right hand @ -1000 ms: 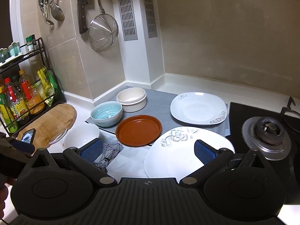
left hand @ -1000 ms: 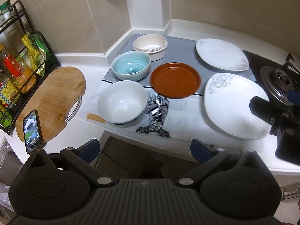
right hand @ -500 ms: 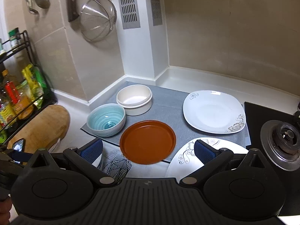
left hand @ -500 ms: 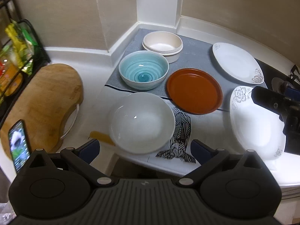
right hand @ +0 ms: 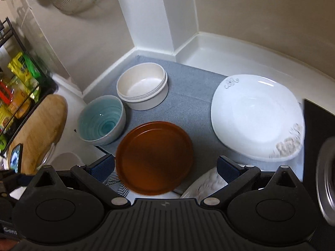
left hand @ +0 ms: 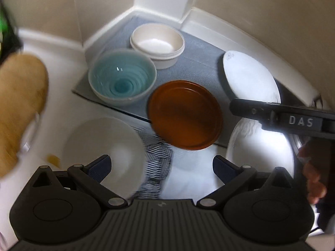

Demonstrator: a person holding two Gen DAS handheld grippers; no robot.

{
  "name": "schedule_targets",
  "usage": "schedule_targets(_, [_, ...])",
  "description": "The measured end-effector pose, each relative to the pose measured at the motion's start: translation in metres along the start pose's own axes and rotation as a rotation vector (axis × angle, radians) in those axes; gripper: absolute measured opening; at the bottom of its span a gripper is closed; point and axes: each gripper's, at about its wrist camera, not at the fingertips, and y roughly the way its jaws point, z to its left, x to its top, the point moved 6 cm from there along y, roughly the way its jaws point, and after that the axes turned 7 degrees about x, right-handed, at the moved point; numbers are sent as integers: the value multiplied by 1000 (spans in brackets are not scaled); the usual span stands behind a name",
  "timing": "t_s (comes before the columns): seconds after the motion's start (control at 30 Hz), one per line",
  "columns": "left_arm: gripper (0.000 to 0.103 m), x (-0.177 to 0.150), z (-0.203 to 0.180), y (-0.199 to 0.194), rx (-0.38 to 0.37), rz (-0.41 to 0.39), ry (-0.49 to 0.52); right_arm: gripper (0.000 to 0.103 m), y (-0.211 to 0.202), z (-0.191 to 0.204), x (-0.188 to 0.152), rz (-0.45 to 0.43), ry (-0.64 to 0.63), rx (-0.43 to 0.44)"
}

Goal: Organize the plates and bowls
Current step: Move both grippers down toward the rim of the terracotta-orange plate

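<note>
My left gripper (left hand: 161, 166) is open and empty, its left finger over a plain white bowl (left hand: 104, 148) at the counter's front. Ahead lie a brown plate (left hand: 184, 115), a teal bowl (left hand: 122, 79) and stacked cream bowls (left hand: 157, 44). A white flowered plate (left hand: 259, 146) lies right, a second white plate (left hand: 249, 77) behind it. My right gripper (right hand: 165, 168) is open and empty above the brown plate (right hand: 153, 159). It sees the teal bowl (right hand: 101, 121), the cream bowls (right hand: 142, 85) and the far white plate (right hand: 255, 115). Its body (left hand: 282, 119) crosses the left view.
A grey mat (right hand: 188, 96) lies under the far dishes, a patterned cloth (left hand: 157, 161) near the front. A wooden cutting board (right hand: 39, 129), a phone (right hand: 15, 159) and a rack of bottles (right hand: 18, 83) stand left. A gas burner (right hand: 326, 179) is at the right.
Both grippers have moved forward and lower toward the dishes, so the bowls and plates look larger. Both stay open. No dish has moved.
</note>
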Motion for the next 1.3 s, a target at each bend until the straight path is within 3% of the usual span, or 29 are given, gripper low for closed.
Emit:
schedule_targets(0.27, [103,4,-33,33,-30,102,-145,103,40,-31,28,120,-19,161])
schedule_targets(0.5, [103,5,-41,70,-37,221,-423,103,76,-32,49,163,-168,197])
schedule_targets(0.67, [103,4,-45,88,-42,237,-537,103,105,-36,54,206,-242,199])
schedule_targets(0.97, [103,-5,-47,109,-24,274,-608,103,135,-40,49,257,-279,191])
schedule_targets(1.13, [103,-6,-42,110,-34,250,-644,102,141,-40,48,263,-308,180])
schedule_targets(1.27, [102,-15,-26,101,-63,217,-760,102,143,-38,47,266,-343,166])
schedule_targets(1.3, [97,-18,-21,98,-55,200,-794,102,144,-37,46,267,-354,161])
